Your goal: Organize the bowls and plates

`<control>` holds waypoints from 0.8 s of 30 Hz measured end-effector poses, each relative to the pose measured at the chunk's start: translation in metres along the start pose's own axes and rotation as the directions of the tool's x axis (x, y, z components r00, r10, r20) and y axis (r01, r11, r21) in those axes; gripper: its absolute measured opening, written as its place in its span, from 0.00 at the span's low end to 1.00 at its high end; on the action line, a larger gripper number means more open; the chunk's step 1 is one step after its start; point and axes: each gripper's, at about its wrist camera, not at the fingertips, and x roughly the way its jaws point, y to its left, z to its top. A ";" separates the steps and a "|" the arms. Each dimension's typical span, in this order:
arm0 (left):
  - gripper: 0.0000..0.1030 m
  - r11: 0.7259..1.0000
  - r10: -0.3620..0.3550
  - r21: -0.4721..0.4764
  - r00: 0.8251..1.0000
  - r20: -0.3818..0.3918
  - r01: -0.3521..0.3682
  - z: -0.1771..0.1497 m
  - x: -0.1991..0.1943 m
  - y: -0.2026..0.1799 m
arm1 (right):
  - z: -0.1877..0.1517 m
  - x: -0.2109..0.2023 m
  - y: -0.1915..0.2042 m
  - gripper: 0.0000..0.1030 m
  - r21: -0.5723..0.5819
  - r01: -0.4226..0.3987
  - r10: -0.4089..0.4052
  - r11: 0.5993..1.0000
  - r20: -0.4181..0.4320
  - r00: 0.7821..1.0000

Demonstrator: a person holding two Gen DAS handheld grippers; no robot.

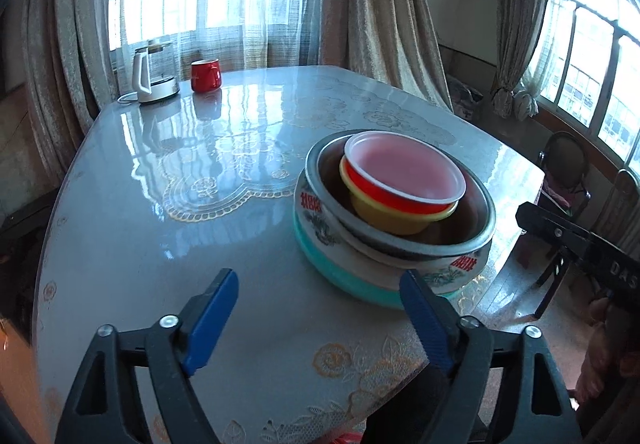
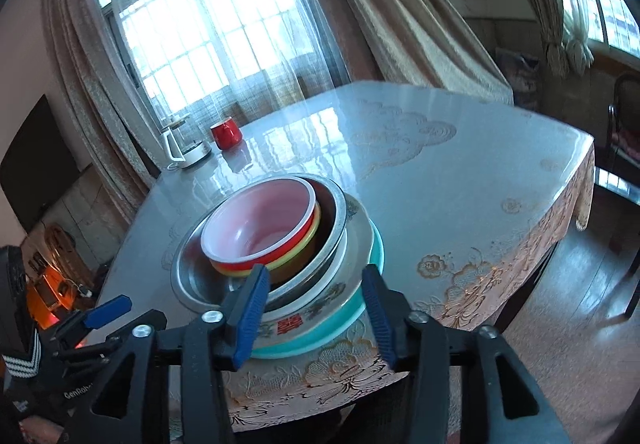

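Hovering empty with jaws spread, the left claw [image 1: 316, 324] and right claw [image 2: 316, 314] face one nested stack at the bench's [image 1: 160, 244] near edge: red plastic bowl [image 1: 404, 176], yellow bowl [image 1: 384, 216], steel basin [image 1: 460, 240], patterned white bowl [image 1: 320, 228], teal plate [image 1: 344, 280]. Stacking looks essentially finished.

Right gripper [image 2: 316, 314] open before stacked bowls [image 2: 260, 236] on table [image 2: 460, 180].

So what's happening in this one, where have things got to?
A person holds two grippers at the table's near edge. The dishes are nested in one stack: red bowl in yellow bowl, in a metal basin, on a patterned dish and teal plate. The left gripper and right gripper are open, holding nothing.
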 end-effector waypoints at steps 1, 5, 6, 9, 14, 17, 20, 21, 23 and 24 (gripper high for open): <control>0.86 1.000 0.004 -0.004 1.000 0.001 -0.004 -0.003 -0.001 0.000 | -0.003 -0.003 0.002 0.62 -0.014 0.002 -0.002 1.000 0.013 1.000; 0.90 1.000 0.023 -0.007 1.000 -0.004 -0.023 -0.019 -0.004 0.001 | -0.018 -0.012 0.016 0.70 -0.098 0.030 -0.023 0.995 0.066 0.998; 0.91 1.000 0.023 -0.003 1.000 -0.004 -0.023 -0.022 -0.005 0.001 | -0.022 -0.014 0.018 0.70 -0.114 0.036 -0.028 0.993 0.067 0.997; 0.91 0.999 0.042 0.011 0.999 -0.002 -0.042 -0.033 -0.006 0.000 | -0.034 -0.015 0.023 0.71 -0.148 0.055 -0.046 0.987 0.063 0.997; 0.91 0.999 0.049 0.004 0.999 -0.020 -0.049 -0.042 -0.005 0.004 | -0.052 -0.015 0.024 0.71 -0.138 0.041 -0.037 0.990 0.033 0.999; 0.91 0.999 0.042 -0.019 0.999 -0.017 -0.043 -0.045 -0.007 0.008 | -0.060 -0.014 0.028 0.71 -0.152 0.023 -0.021 0.988 0.013 1.000; 0.91 0.998 0.050 -0.024 0.999 -0.014 -0.051 -0.047 -0.008 0.009 | -0.063 -0.016 0.032 0.71 -0.164 0.014 -0.011 0.986 0.018 1.000; 0.91 0.998 0.050 -0.023 0.999 -0.015 -0.050 -0.047 -0.008 0.009 | -0.064 -0.016 0.034 0.71 -0.167 0.013 -0.010 0.986 0.020 1.000; 0.91 0.998 0.054 -0.020 0.998 -0.017 -0.054 -0.047 -0.008 0.008 | -0.064 -0.016 0.036 0.71 -0.175 0.014 -0.011 0.984 0.019 1.000; 0.91 0.998 0.055 -0.017 0.998 -0.018 -0.055 -0.047 -0.009 0.007 | -0.065 -0.016 0.036 0.71 -0.176 0.013 -0.010 0.984 0.018 1.000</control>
